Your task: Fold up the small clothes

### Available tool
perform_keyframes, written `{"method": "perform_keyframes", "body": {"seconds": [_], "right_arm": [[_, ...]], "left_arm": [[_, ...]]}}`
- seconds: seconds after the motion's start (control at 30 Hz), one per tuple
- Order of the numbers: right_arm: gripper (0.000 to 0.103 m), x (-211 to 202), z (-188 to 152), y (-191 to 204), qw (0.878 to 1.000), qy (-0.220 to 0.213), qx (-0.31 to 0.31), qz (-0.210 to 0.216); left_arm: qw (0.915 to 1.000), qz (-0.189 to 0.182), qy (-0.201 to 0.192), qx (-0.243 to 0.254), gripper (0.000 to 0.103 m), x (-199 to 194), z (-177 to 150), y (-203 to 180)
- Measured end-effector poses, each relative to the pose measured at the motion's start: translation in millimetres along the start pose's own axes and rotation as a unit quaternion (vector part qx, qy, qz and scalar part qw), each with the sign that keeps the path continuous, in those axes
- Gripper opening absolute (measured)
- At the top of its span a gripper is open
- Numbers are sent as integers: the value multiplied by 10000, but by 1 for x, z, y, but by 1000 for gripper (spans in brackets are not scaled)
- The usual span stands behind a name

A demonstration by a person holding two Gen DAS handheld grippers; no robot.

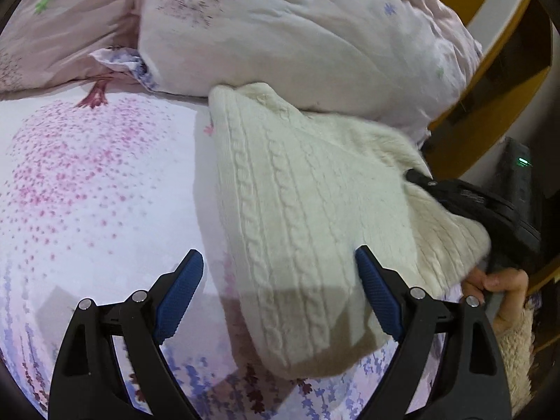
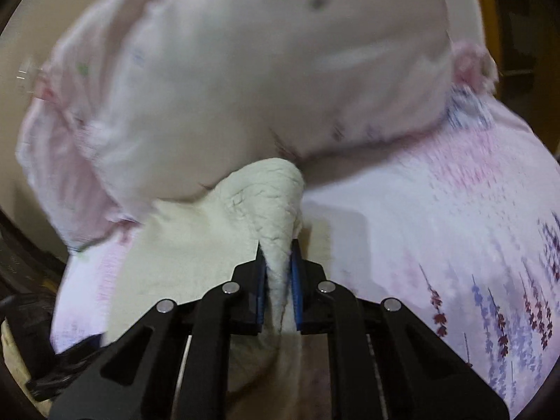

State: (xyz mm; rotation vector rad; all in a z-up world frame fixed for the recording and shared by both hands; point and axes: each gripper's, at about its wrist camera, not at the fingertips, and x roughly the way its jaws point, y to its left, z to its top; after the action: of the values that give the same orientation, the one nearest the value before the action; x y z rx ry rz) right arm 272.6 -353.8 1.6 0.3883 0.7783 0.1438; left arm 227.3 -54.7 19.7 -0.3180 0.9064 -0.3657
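A cream cable-knit sweater lies on the floral bed sheet, its far end against a pillow. My left gripper is open, its blue pads spread over the sweater's near left edge without holding it. My right gripper is shut on a pinched fold of the sweater and lifts it off the sheet. In the left wrist view the right gripper shows at the sweater's right edge, with the hand that holds it.
A large pale pink pillow sits at the head of the bed, just behind the sweater; it also fills the upper right wrist view. A wooden bed frame curves at the right. A black device with a green light stands beside it.
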Motion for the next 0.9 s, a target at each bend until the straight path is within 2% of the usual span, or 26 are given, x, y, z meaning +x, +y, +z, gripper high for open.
{"method": "perform_keyframes", "body": {"seconds": [0.07, 0.1, 0.17, 0.23, 0.33, 0.5, 0.57, 0.6, 0.67, 0.8, 0.9], "right_arm": [[17, 22, -2, -12, 9988, 386, 301, 25], [20, 24, -2, -13, 9984, 397, 402, 92], [37, 15, 1, -21, 9970, 364, 646, 204], [45, 3, 0, -29, 9952, 312, 861, 346], [48, -16, -9, -41, 9878, 414, 1193, 909], [49, -31, -32, -35, 9838, 652, 1056, 1290], [47, -33, -38, -29, 9841, 714, 939, 1331], [43, -35, -42, -29, 9848, 737, 879, 1305], [13, -36, -48, -31, 9853, 845, 763, 1272], [12, -52, -54, -31, 9887, 570, 494, 1299], [10, -50, -61, -36, 9920, 621, 412, 1016]], "left_arm": [[10000, 41, 44, 37, 89, 3, -1, -2], [10000, 19, 65, 14, 89, 3, -1, -1], [9998, -122, 115, -112, 88, 0, -1, 2], [9989, -282, 169, -319, 88, -3, -1, 9], [9959, -537, 274, -668, 86, -6, -6, 20], [9953, -580, 265, -734, 78, -12, -14, 20], [9956, -541, 247, -725, 76, -14, -16, 19], [9957, -533, 232, -717, 72, -14, -18, 18], [9953, -586, 276, -716, 65, -14, -18, 19], [9963, -510, 272, -637, 63, -15, -20, 17], [9966, -475, 294, -601, 63, -14, -22, 17]]}}
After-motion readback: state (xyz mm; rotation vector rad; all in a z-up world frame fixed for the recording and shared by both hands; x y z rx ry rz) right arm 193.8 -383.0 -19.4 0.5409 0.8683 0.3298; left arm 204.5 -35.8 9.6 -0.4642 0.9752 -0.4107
